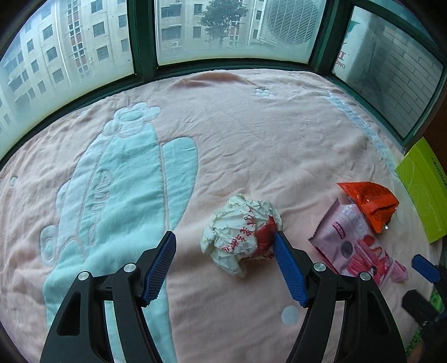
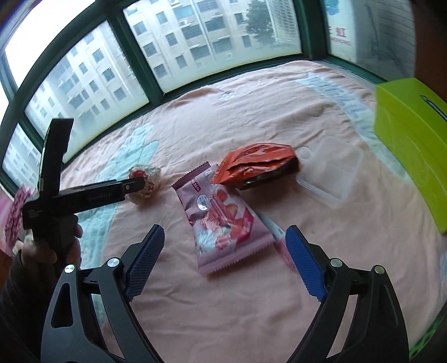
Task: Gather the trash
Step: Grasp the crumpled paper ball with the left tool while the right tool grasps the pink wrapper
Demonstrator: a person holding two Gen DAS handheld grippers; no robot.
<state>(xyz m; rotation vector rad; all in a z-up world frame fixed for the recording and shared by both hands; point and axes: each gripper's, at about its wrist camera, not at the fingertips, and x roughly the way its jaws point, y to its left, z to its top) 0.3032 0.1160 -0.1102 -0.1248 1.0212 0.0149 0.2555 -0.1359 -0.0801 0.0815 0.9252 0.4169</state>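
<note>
From the left wrist camera, the left gripper [image 1: 225, 240] hangs over a pink blanket [image 1: 251, 134] with pale blue patterns, its two blue-padded fingers [image 1: 159, 265] spread wide and clasping nothing. One crumpled paper ball [image 1: 240, 226], white with red print, lies on the blanket between the fingertips, closer to the right-hand finger, whose tip seems to be right against it; whether it truly touches cannot be told. To the right lie two wrappers: one pink snack packet [image 1: 354, 237] and one orange packet [image 1: 368, 201], the orange one overlapping the pink one's far end. One lime-green box [image 1: 424, 190] sits at the blanket's right edge. Part of the right gripper [image 1: 424, 268] shows low on the right. Three window panes [image 1: 232, 25] run along the back.

From the right wrist camera, the right gripper [image 2: 223, 240] has its two fingers [image 2: 304, 268] released and wide apart, nothing between the pads. The pink snack packet [image 2: 223, 220] lies flat on the blanket [image 2: 251, 106] just ahead of the tips, between them. Beyond it sit the orange packet [image 2: 257, 164], torn open, and one clear plastic tray [image 2: 329, 173] beside it. The paper ball [image 2: 145, 181] lies far left, with the left gripper [image 2: 134, 187] at it, held by a hand [image 2: 42, 248]. The green box [image 2: 413, 139] stands at the right
</note>
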